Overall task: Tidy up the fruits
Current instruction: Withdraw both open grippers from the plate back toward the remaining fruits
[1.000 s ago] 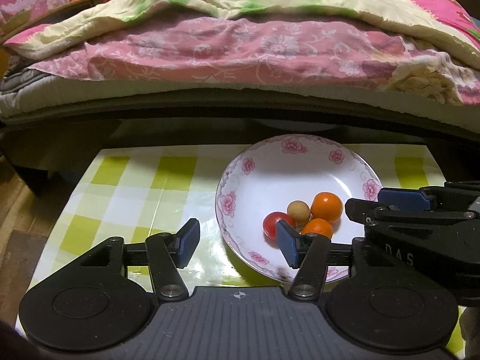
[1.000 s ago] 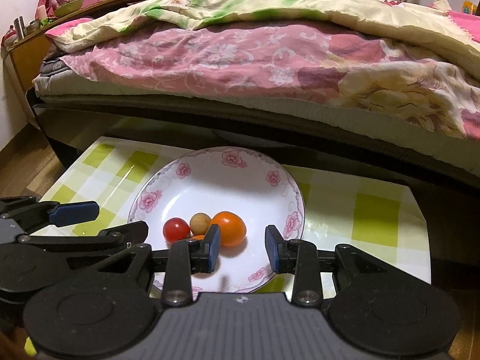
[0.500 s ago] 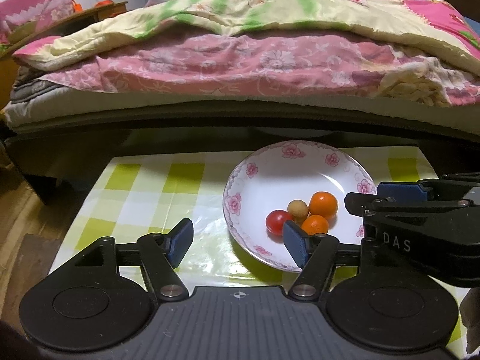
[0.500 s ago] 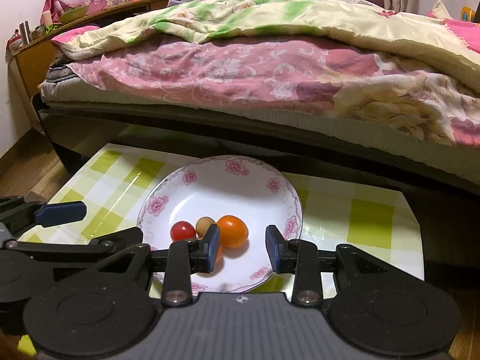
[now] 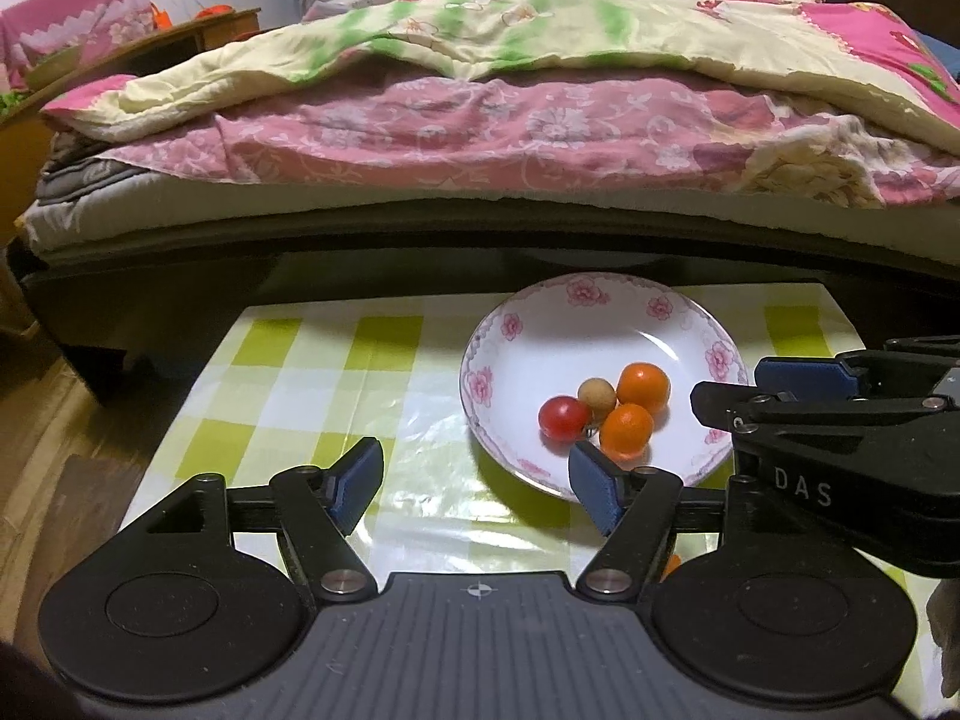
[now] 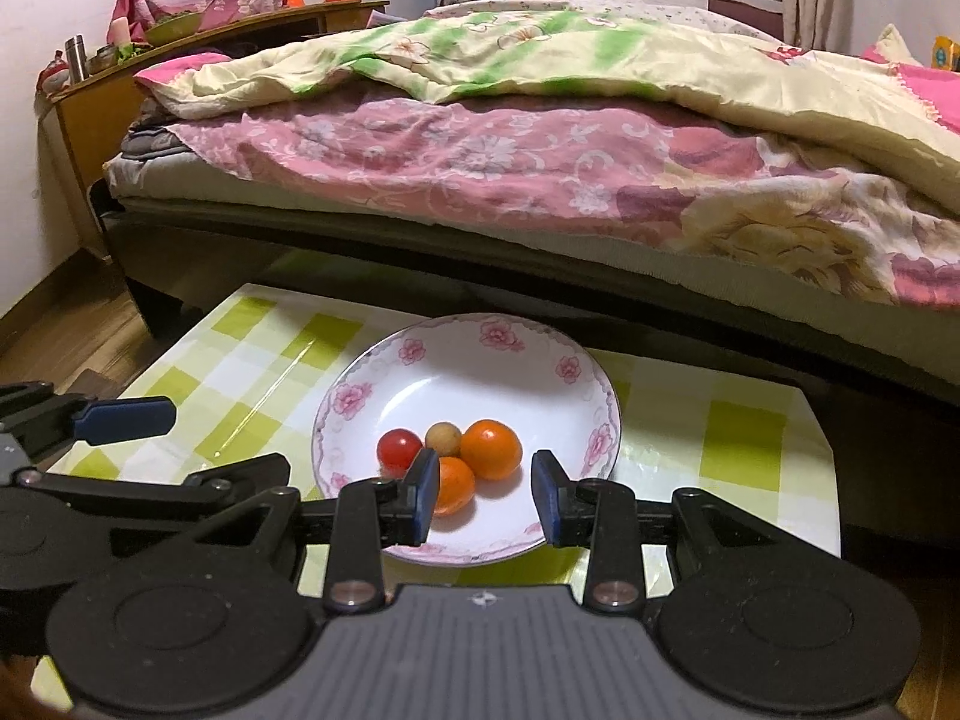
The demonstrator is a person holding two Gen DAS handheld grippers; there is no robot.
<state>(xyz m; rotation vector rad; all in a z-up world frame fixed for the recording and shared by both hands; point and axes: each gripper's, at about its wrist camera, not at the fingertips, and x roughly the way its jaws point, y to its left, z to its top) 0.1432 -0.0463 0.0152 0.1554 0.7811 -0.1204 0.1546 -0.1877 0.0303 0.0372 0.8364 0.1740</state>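
A white plate with pink flowers (image 5: 672,324) (image 6: 540,360) stands on the green-checked table. In it lie a red tomato (image 5: 563,416) (image 6: 398,447), a small tan fruit (image 5: 597,395) (image 6: 443,438) and two oranges (image 5: 644,387) (image 5: 627,431) (image 6: 491,449) (image 6: 455,485), all bunched together. My left gripper (image 5: 477,480) is open and empty, held above the table left of the plate. My right gripper (image 6: 483,498) is open and empty, above the plate's near side; it also shows in the left wrist view (image 5: 840,414).
The green-checked tablecloth (image 5: 312,372) (image 6: 744,420) covers a low table. A bed with pink and yellow quilts (image 5: 510,120) (image 6: 540,150) runs right behind its far edge. A wooden shelf with clutter (image 6: 150,48) stands at the far left. Wooden floor (image 5: 48,456) lies left.
Both grippers have drawn back and up from the plate, so the plate and fruits look smaller and farther. The fruits have not moved. Both jaws stay open.
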